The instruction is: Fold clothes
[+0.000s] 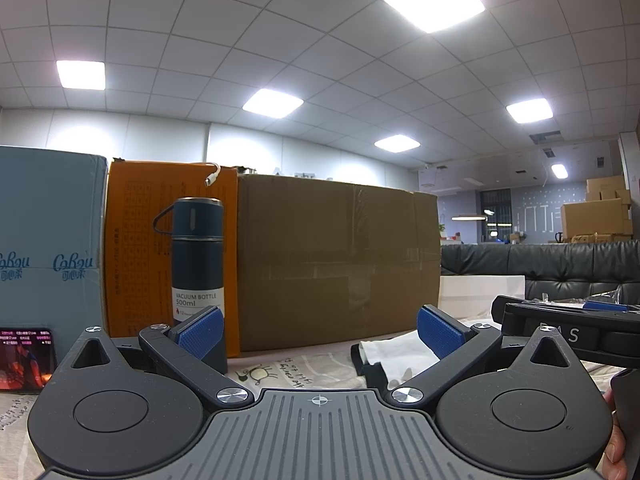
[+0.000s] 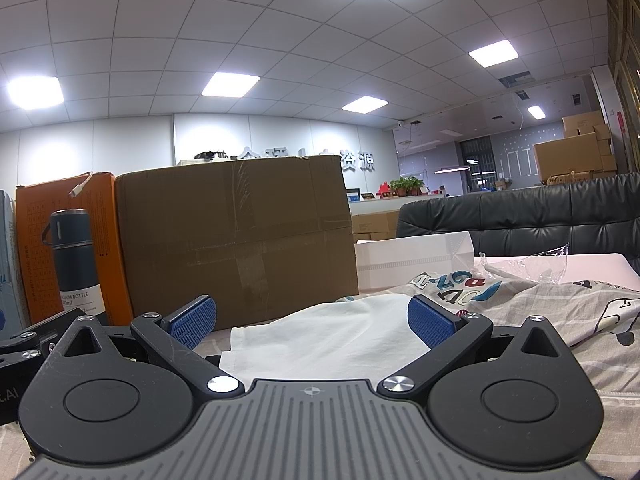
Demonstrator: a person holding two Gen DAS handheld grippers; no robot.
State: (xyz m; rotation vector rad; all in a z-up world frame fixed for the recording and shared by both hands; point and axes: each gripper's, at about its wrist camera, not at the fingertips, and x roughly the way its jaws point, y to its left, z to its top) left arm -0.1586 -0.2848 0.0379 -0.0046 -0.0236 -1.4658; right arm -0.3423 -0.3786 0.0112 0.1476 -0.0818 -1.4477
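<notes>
Two hand-held grippers, left (image 1: 319,331) and right (image 2: 312,322), both gaping wide, gripping nothing; one white garment (image 2: 328,340) lying ahead; one vacuum bottle (image 1: 197,264) standing.

Two grippers, the left (image 1: 319,330) and the right (image 2: 312,322), both spread wide. One white garment (image 2: 332,340). One flask (image 1: 197,272). Three boxes stand in a row: blue (image 1: 48,240), orange (image 1: 132,248), brown (image 1: 340,264). One white box (image 2: 412,258). One phone (image 1: 25,358). One sofa (image 2: 520,220).
</notes>
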